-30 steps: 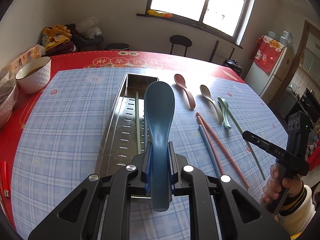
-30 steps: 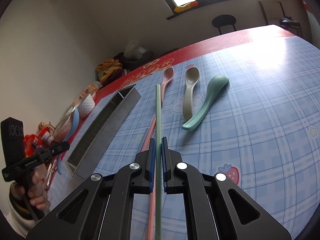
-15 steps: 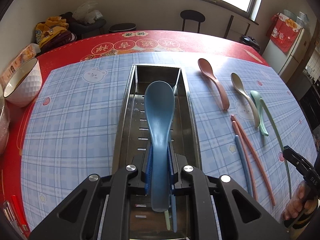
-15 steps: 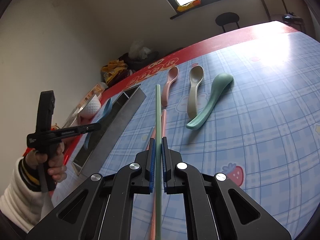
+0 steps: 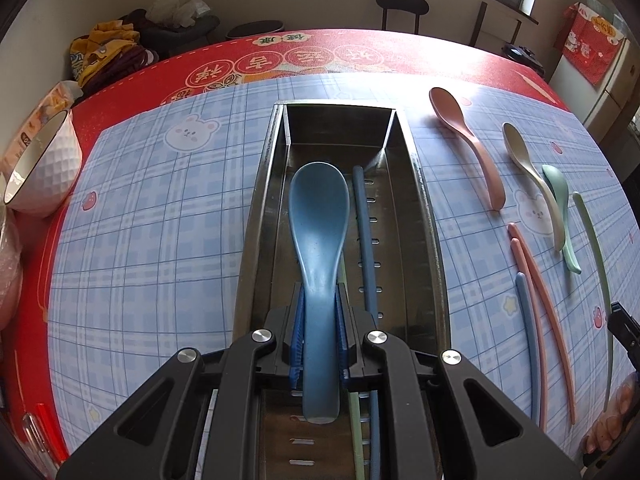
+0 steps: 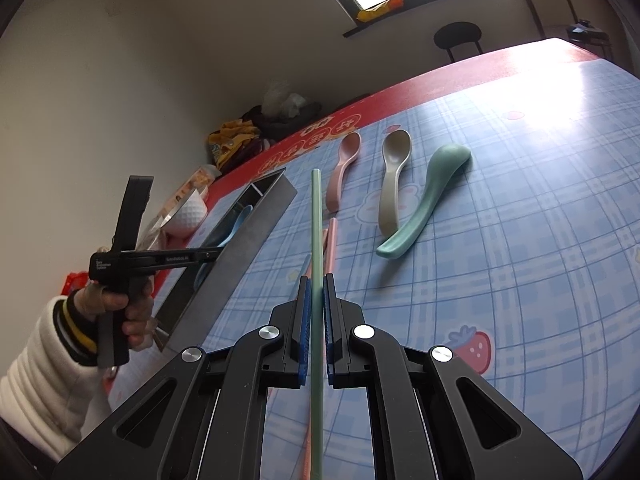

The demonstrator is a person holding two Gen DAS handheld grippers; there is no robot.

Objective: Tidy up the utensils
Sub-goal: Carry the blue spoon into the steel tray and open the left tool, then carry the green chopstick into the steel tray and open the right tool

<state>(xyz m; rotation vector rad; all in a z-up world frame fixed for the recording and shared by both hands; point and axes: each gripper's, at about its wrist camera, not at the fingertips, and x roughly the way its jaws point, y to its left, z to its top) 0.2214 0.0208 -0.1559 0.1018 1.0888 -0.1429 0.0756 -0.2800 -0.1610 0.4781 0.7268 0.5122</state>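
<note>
My left gripper [image 5: 319,292] is shut on the handle of a blue spoon [image 5: 319,216], whose bowl hangs over the inside of the long steel tray [image 5: 430,216]. A blue chopstick [image 5: 365,224] and a green one lie in the tray. My right gripper [image 6: 315,284] is shut on a green chopstick [image 6: 316,216], held above the mat and pointing away. On the mat to the tray's right lie a pink spoon [image 5: 468,140], a beige spoon [image 5: 528,168], a green spoon [image 5: 560,204], two pink chopsticks [image 5: 536,272] and a blue chopstick [image 5: 528,320].
A white bowl [image 5: 44,172] stands at the table's left edge, with packets beside it. The blue plaid mat [image 5: 160,240] covers a red tablecloth. A stool [image 5: 402,4] and a heap of clothes [image 5: 108,56] stand beyond the table. A white-sleeved hand [image 6: 120,304] holds the left gripper.
My left gripper has swung over the tray and tipped downward, bringing the blue spoon lower inside it. The right gripper and its green chopstick have stayed put.
</note>
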